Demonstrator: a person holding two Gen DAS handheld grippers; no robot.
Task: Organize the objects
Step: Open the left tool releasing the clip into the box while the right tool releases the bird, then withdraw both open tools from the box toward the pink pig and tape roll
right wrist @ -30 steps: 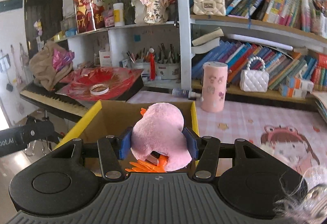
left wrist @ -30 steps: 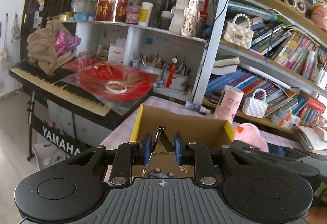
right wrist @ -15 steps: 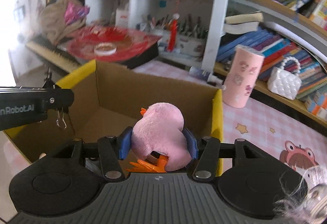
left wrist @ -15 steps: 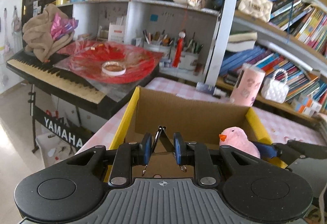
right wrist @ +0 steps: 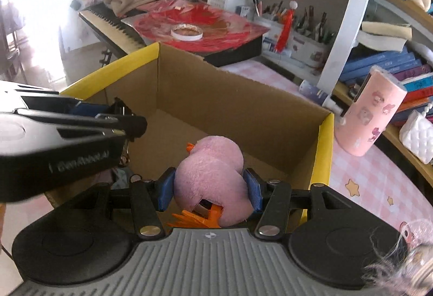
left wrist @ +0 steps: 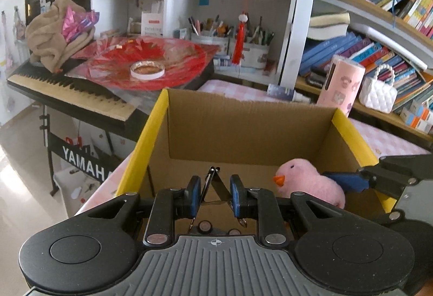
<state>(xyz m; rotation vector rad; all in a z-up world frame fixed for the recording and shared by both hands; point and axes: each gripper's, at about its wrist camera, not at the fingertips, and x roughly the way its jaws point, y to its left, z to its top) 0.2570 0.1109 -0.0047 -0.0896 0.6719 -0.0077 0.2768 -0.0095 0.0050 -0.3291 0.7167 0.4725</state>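
- Left gripper: jaws nearly closed, pinching a black binder clip by its folded-back wire handles; clip hangs over the open cardboard box, near its left wall. Reading: carried to be dropped in.
- Right gripper: jaws part-way apart, pads pressed into both flanks of a pink plush chick, orange beak facing the far wall. Held inside the box's right half, above the floor; likely for release there.
- Something small lies on the box floor near the front; too hidden to name.
- Surface: pink checked tablecloth under and right of the box; pink cylindrical container stands on it just right of the box.
- Room: Yamaha keyboard far left, red sheets on it; crowded bookshelves far right.
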